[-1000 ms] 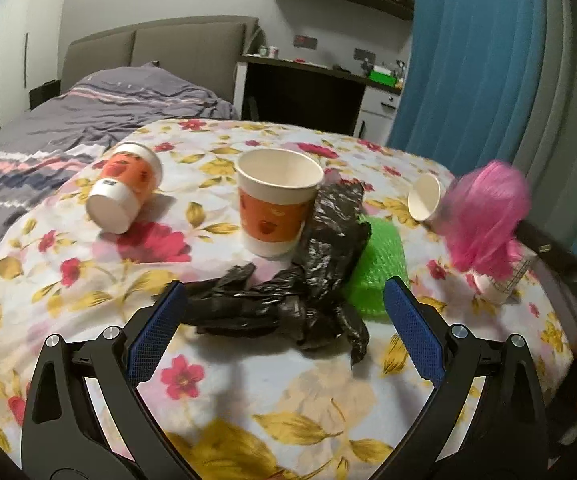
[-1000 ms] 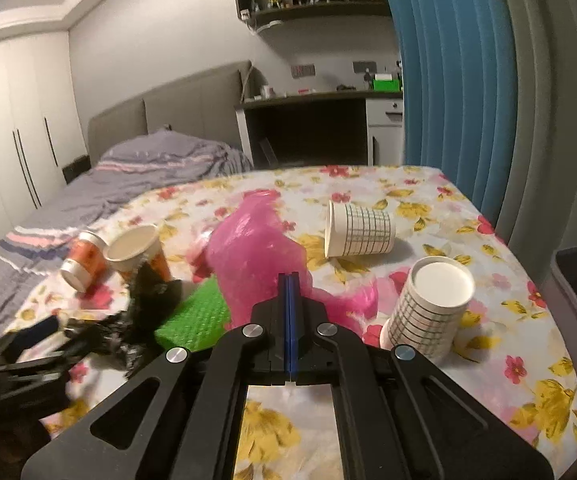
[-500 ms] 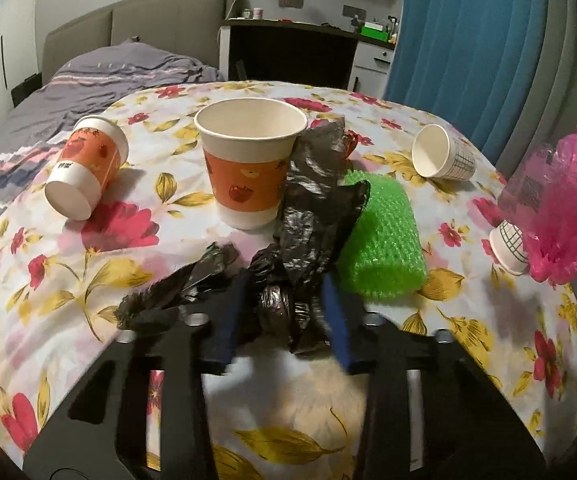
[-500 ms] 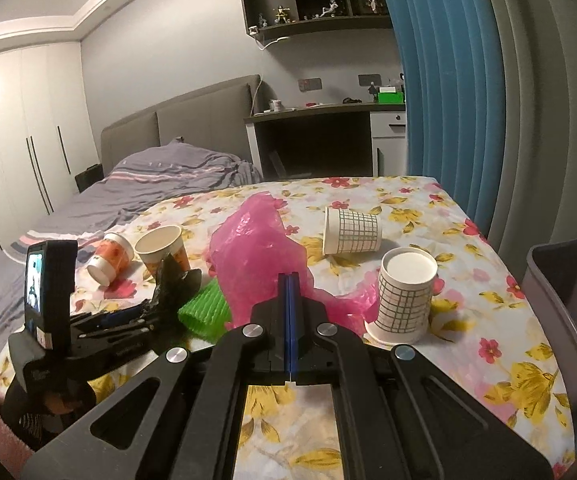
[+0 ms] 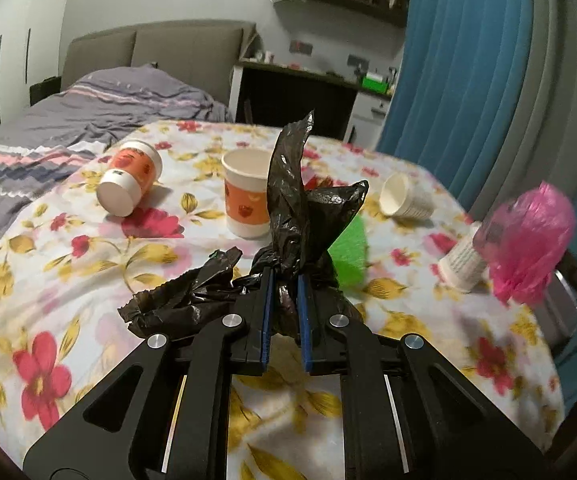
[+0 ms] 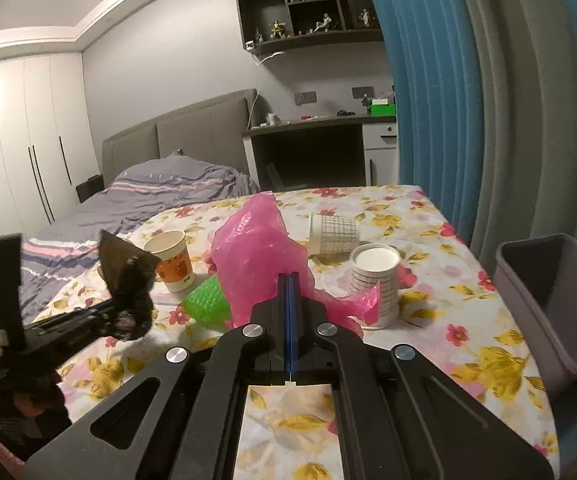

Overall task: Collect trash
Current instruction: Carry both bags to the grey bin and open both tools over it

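- Left gripper (image 5: 284, 280): jaws closing on the black plastic bag (image 5: 300, 208), crumpled film pinched between the blue pads, bag lifted off the flowered tablecloth (image 5: 88, 280).
- Right gripper (image 6: 289, 280): jaws fully together, nipping the pink plastic bag (image 6: 256, 256) above the table.
- Grey bin (image 6: 556, 300) stands at the table's right edge.
- Paper cups (image 5: 248, 196) and a green roll (image 5: 348, 248) lie on the cloth.

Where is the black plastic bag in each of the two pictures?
Left wrist view: the black bag is in the middle, standing up between the closing pads of the left gripper.
Right wrist view: it is at the left, at that gripper's tip.
Shared landmark: the upright orange cup just behind it.
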Demonstrator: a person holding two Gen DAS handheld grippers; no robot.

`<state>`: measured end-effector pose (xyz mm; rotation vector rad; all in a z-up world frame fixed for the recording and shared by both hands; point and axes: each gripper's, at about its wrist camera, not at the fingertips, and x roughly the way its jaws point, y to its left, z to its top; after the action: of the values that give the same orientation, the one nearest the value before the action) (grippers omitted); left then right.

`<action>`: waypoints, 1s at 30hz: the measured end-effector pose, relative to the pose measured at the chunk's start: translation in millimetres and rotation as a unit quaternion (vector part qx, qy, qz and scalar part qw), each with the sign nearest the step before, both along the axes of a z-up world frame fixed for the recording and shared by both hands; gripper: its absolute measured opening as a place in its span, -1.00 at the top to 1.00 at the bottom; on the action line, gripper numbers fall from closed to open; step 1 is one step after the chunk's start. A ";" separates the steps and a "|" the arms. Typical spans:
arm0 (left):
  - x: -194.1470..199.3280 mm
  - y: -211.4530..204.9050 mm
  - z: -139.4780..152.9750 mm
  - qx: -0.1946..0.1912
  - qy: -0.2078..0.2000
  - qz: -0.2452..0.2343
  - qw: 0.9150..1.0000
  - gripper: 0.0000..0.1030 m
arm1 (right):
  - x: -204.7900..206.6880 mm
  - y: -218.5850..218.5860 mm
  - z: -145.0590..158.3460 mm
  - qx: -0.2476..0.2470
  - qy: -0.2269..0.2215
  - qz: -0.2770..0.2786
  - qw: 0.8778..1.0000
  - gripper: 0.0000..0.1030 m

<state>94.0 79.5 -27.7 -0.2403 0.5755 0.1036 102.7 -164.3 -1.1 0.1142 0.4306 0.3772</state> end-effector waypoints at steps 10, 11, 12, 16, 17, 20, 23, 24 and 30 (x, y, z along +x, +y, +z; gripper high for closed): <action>-21.6 -36.8 20.0 0.007 -0.026 -0.022 0.999 0.79 | -30.0 -32.3 3.2 0.016 -0.010 -0.019 1.000 0.99; -21.7 -39.9 21.1 0.009 -0.027 -0.025 0.999 0.79 | -31.2 -35.3 3.7 0.017 -0.011 -0.021 1.000 0.99; -21.5 -44.7 22.4 0.012 -0.029 -0.028 0.999 0.79 | -32.0 -37.5 4.1 0.018 -0.012 -0.023 1.000 0.99; -17.6 -59.9 27.2 0.019 -0.034 -0.042 0.998 0.79 | -35.1 -46.7 6.8 0.020 -0.017 -0.033 0.999 0.99; -16.4 -64.4 28.4 0.022 -0.035 -0.046 0.998 0.79 | -35.2 -50.6 7.5 0.020 -0.018 -0.037 0.999 0.99; -11.5 -79.6 32.9 0.031 -0.039 -0.060 0.997 0.79 | -33.9 -59.9 7.9 0.023 -0.021 -0.045 0.998 0.99; -5.7 -91.0 36.0 0.036 -0.043 -0.074 0.996 0.79 | -33.1 -68.1 8.4 0.025 -0.022 -0.053 0.998 0.99; -4.2 -95.3 37.5 0.038 -0.044 -0.078 0.995 0.79 | -32.8 -71.4 8.7 0.025 -0.024 -0.057 0.998 0.99; 7.4 -117.0 44.7 0.048 -0.053 -0.102 0.992 0.79 | -28.9 -91.0 12.6 0.027 -0.031 -0.078 0.996 0.99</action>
<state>101.3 -37.5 17.0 -0.0915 0.4858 -0.0780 73.8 -255.2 11.5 0.1876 0.3467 0.2391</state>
